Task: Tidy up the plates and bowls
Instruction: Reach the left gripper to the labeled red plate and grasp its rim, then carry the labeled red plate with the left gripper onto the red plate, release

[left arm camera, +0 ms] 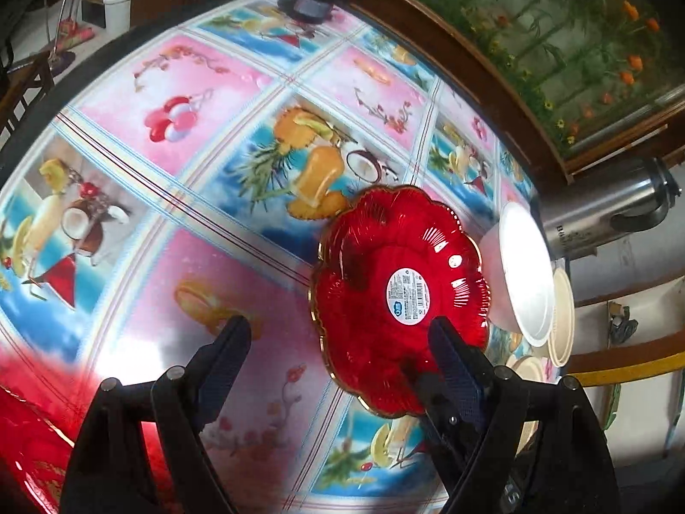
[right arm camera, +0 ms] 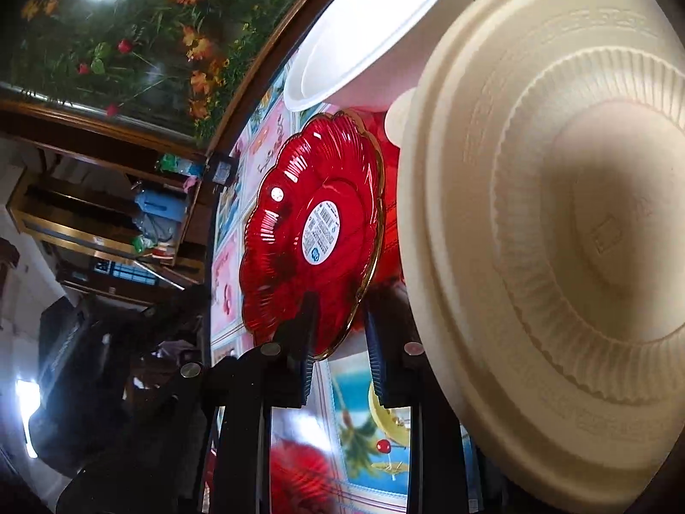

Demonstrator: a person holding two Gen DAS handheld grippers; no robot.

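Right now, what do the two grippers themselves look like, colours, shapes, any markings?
Both are black two-finger tools. The left gripper has tapering black fingers faced with dark blue ridged pads, on angular black linkage arms with round silver-grey pivot pins. The right gripper matches: blue ribbed pads, black links, shiny round pins. No cables, sleeves or readable markings show.

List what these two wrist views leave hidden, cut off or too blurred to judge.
- Red plate, its label: print too small, both views.
- Cream plate: right wrist view, frame cuts its edge.
- White bowl: base hidden behind the red plate, left view.
- Red object: blurred, cut off.
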